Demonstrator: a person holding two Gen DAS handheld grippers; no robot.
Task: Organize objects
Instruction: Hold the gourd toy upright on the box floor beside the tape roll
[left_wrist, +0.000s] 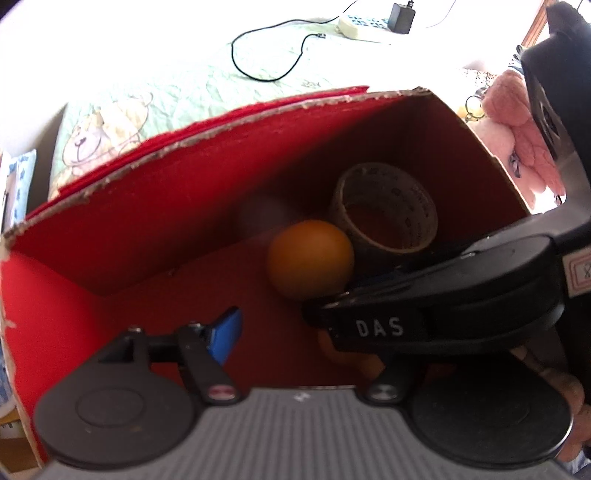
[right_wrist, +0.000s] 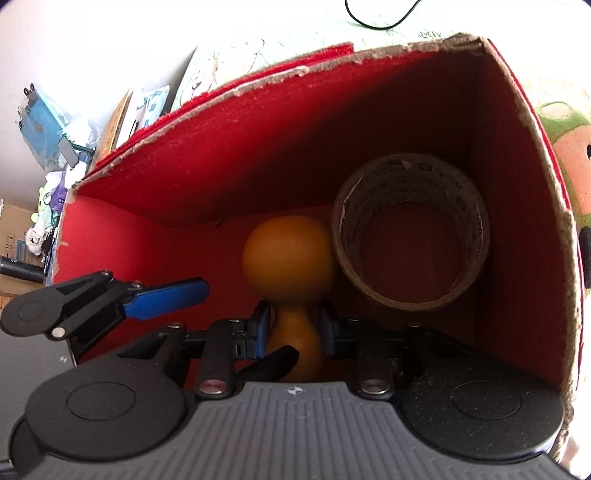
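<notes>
An open red cardboard box (left_wrist: 166, 206) (right_wrist: 258, 147) holds a roll of brown tape (left_wrist: 388, 214) (right_wrist: 410, 236) lying in its right corner. Beside the roll stands an orange wooden figure (left_wrist: 310, 254) (right_wrist: 288, 254) with a ball head. My right gripper (right_wrist: 295, 325) is inside the box, shut on the figure's narrow neck, with a blue pad on each side. In the left wrist view it reaches in from the right (left_wrist: 325, 310). My left gripper (left_wrist: 291, 332) is also in the box, left of the figure and open. One blue finger (left_wrist: 225, 336) (right_wrist: 166, 297) shows; the other is hidden behind the right gripper.
The box sits on a pale green bed cover (left_wrist: 147, 110) with a bear print. A black cable (left_wrist: 266, 55) and a power strip (left_wrist: 369, 24) lie behind it. A pink plush toy (left_wrist: 517, 140) is to the right and a green plush (right_wrist: 569, 147) lies against the box's right wall.
</notes>
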